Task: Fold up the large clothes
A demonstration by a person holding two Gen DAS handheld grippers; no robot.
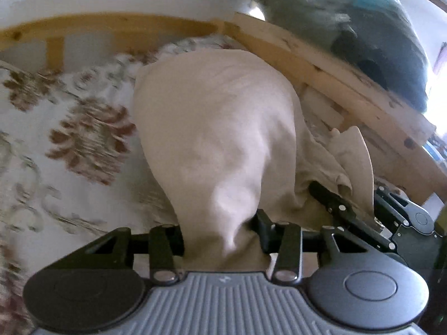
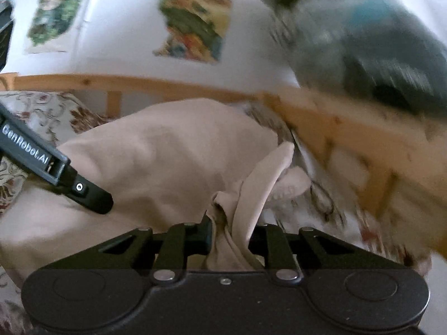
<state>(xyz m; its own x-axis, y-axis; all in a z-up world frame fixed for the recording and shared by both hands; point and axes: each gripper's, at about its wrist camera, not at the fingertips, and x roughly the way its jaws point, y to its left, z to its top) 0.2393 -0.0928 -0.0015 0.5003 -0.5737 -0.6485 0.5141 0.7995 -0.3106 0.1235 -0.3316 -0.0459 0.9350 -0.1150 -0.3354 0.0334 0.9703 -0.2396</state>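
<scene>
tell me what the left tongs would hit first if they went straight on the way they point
The beige garment they already pinch: it bulges right ahead of the left tongs. Beyond it likely lies the floral bedspread, though depth is unclear.

A: The garment (image 1: 212, 128) is plain beige all over. The bedspread (image 1: 69, 128) is cream with rust-brown flowers and grey-green scrolls.

B: The rail (image 1: 321, 64) at one o'clock is pale knotty pine. The heap (image 1: 363, 28) over it is dark teal with turquoise. At twelve, the posters (image 2: 195, 14) are green, yellow and red.
</scene>
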